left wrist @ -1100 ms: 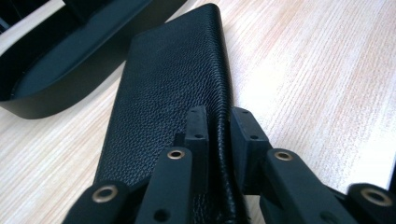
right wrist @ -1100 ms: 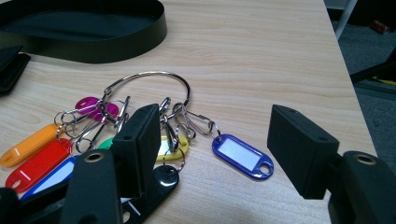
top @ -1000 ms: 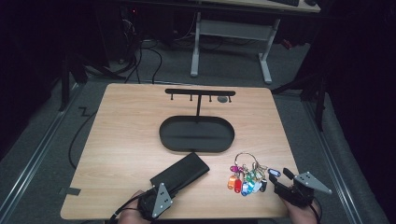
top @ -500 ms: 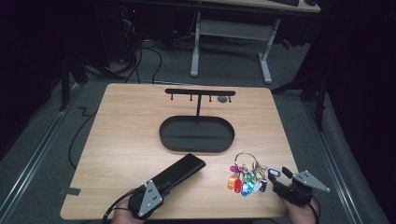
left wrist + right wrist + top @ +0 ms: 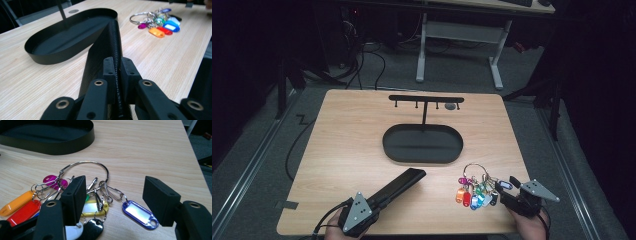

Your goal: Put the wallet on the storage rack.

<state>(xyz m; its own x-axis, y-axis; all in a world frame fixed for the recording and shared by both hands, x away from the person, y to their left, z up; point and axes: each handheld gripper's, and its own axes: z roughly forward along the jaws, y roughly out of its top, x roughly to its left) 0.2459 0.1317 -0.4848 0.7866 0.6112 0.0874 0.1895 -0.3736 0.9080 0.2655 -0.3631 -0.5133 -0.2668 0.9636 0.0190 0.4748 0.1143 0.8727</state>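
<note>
Left gripper (image 5: 384,195) clamps black case (image 5: 404,181); right gripper (image 5: 115,197) gapes over key tags (image 5: 95,205).

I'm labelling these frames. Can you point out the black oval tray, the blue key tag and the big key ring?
black oval tray (image 5: 387,142), high view, left rim.
blue key tag (image 5: 138,213), right gripper view, clear window.
big key ring (image 5: 83,162), right gripper view, top of loop.

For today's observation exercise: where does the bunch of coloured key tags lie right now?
In the high view, the key tags lie near the table's front right edge, just before the open right gripper, nearer than the black oval tray.
</note>
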